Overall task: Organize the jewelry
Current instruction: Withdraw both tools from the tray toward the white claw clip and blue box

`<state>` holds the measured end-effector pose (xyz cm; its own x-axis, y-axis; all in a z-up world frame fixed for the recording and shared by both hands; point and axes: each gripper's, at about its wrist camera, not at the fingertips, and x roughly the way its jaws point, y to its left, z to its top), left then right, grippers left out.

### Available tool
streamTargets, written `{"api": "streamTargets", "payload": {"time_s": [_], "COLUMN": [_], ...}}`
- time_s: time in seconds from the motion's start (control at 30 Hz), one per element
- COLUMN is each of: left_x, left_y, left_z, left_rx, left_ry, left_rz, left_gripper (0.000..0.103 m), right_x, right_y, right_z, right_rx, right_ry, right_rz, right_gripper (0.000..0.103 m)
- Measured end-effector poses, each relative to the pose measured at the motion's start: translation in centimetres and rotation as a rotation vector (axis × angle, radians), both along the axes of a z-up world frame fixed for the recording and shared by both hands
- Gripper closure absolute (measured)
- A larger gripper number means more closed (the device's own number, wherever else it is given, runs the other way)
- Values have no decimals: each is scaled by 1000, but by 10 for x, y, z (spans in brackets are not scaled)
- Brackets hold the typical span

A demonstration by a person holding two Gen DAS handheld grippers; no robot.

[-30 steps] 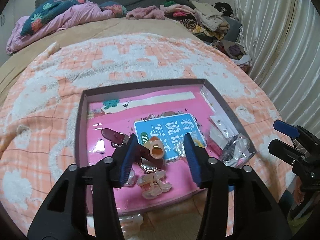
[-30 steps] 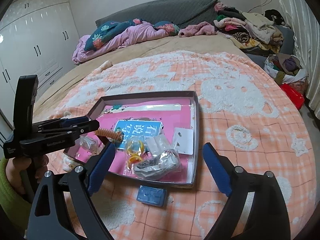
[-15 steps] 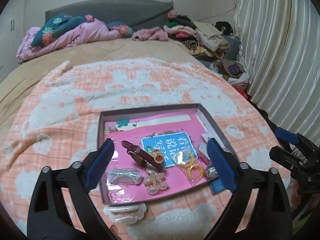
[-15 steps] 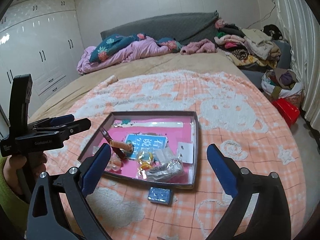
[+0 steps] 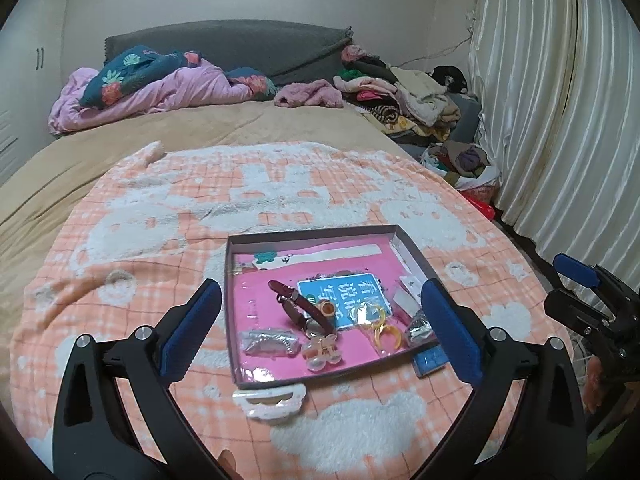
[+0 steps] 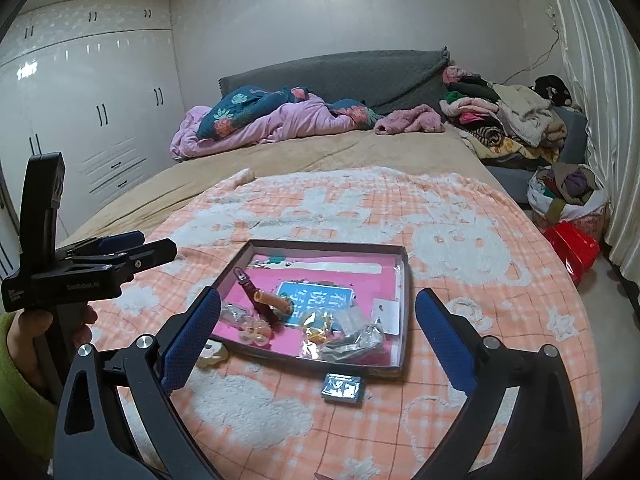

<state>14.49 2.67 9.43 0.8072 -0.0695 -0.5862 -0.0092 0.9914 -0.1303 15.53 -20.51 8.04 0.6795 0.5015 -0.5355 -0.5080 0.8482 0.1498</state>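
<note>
Left wrist view: blue packet (image 5: 431,360) half hidden behind tray (image 5: 316,381) rim; left tool (image 5: 320,332) just widened, empty; right tool (image 6: 318,338) likewise; blanket (image 5: 160,240) roomy around.

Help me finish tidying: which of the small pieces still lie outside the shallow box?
Two: the pale translucent hair claw on the blanket just off the box's near edge, and the small blue packet by its near right corner.

Left claw (image 5: 320,332) just opened wide; right claw (image 6: 318,332) wide, empty.
</note>
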Motion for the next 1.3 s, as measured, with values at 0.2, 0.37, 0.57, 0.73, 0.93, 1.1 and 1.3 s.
{"api": "streamTargets", "payload": {"time_s": [0.2, 0.37, 0.57, 0.73, 0.93, 1.1, 1.3], "left_x": [-15, -25, -32, -35, -36, -35, -31], "left_y": [4, 8, 12, 12, 14, 18, 25], "left_z": [1, -6, -18, -35, -58, -77, -100], "left_rx": [13, 29, 40, 59, 50, 37, 11], "left_ry": [-3, 11, 40, 78, 138, 182, 241], "left_rz": [12, 22, 30, 34, 39, 45, 66], "left_gripper": [10, 10, 10, 10, 10, 10, 10], "right_x": [-11, -19, -23, -23, -20, -15, -8], "right_y": [7, 11, 12, 11, 11, 12, 14], "right_z": [1, -4, -16, -32, -49, -65, -90], "right_rx": [-12, -26, -48, -70, -82, -99, -135], "right_ry": [-5, 6, 29, 61, 101, 142, 189], "right_rz": [19, 34, 39, 31, 28, 27, 7], "right_gripper": [6, 6, 6, 6, 6, 6, 6]}}
